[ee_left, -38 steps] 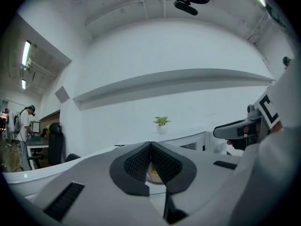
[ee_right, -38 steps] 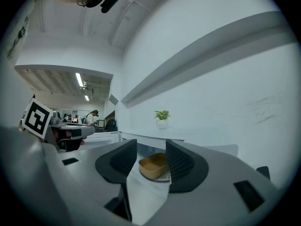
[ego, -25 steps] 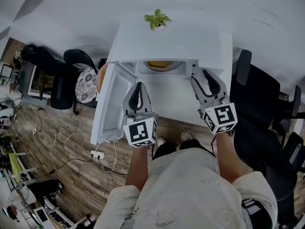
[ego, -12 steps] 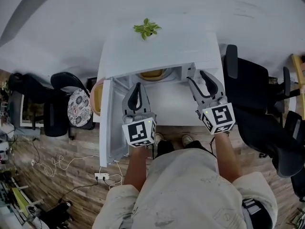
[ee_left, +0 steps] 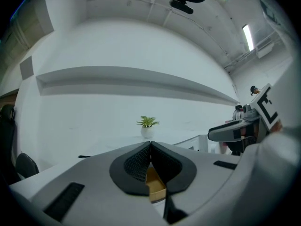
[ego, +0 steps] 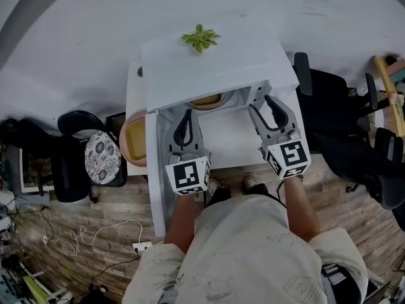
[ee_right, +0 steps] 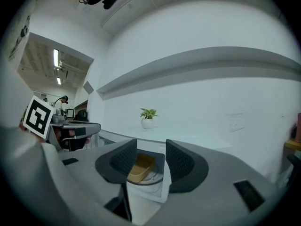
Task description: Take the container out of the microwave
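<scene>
The white microwave (ego: pixel 215 62) sits on a white bench (ego: pixel 224 141) with its door (ego: pixel 157 182) swung wide open to the left. The yellow rectangular container (ego: pixel 205 100) is inside the cavity, so it's not out yet. In the right gripper view it sits on the round glass turntable (ee_right: pixel 148 178), just a bit left of centre.

The left tool (ego: pixel 184 114) is out in front of the opening, over the inner side of the door. Its jaws are clenched, tips pressed together with nothing between them. In the left gripper view you only catch a sliver of the container (ee_left: pixel 155 185) through the gap lower down, behind the left tool (ee_left: pixel 150 145).

The right tool (ego: pixel 266 105) is at the right edge of the opening with its jaws spread apart and nothing held. From the right tool (ee_right: pixel 151 145) the container (ee_right: pixel 140 166) lines up in the gap between the jaws, but it's well back in the microwave and neither jaw touches it.

A small green plant in a white pot (ego: pixel 200 40) is on top of the microwave near the back. A pale pink round basin (ego: pixel 134 139) sits just left of the door, and a black chair with a patterned cushion (ego: pixel 101 158) is farther left on the wooden floor (ego: pixel 95 227).
</scene>
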Motion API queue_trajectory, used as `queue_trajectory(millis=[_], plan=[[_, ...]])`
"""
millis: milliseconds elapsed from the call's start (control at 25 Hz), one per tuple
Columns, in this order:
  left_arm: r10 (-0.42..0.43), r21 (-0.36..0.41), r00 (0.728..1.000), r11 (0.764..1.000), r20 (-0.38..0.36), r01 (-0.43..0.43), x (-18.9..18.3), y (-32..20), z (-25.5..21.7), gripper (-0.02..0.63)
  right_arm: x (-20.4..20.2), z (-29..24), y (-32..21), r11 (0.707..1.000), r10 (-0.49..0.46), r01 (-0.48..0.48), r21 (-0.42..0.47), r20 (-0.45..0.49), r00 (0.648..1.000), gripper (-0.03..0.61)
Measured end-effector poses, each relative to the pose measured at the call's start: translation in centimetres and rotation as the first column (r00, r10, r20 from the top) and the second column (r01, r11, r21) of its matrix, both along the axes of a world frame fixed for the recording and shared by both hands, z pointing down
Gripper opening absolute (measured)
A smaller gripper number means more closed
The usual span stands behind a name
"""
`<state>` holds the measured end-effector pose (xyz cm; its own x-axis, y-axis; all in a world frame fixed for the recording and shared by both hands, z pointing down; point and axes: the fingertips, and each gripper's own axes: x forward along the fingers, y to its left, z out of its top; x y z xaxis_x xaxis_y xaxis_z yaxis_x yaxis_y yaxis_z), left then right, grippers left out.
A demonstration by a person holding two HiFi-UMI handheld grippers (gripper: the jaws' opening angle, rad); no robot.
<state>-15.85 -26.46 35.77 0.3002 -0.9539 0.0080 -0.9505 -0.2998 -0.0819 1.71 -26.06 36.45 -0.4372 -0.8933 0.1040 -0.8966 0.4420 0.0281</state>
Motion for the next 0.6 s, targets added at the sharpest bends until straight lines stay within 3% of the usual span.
queue_trajectory(millis=[600], plan=[[0.008, -0.033, 1.000, 0.999, -0.026, -0.009, -2.8, -0.3, 1.8, 0.008, -4.2, 0.5, -0.7, 1.000, 0.003, -0.003, -0.008, -0.011, 1.000, 0.192]])
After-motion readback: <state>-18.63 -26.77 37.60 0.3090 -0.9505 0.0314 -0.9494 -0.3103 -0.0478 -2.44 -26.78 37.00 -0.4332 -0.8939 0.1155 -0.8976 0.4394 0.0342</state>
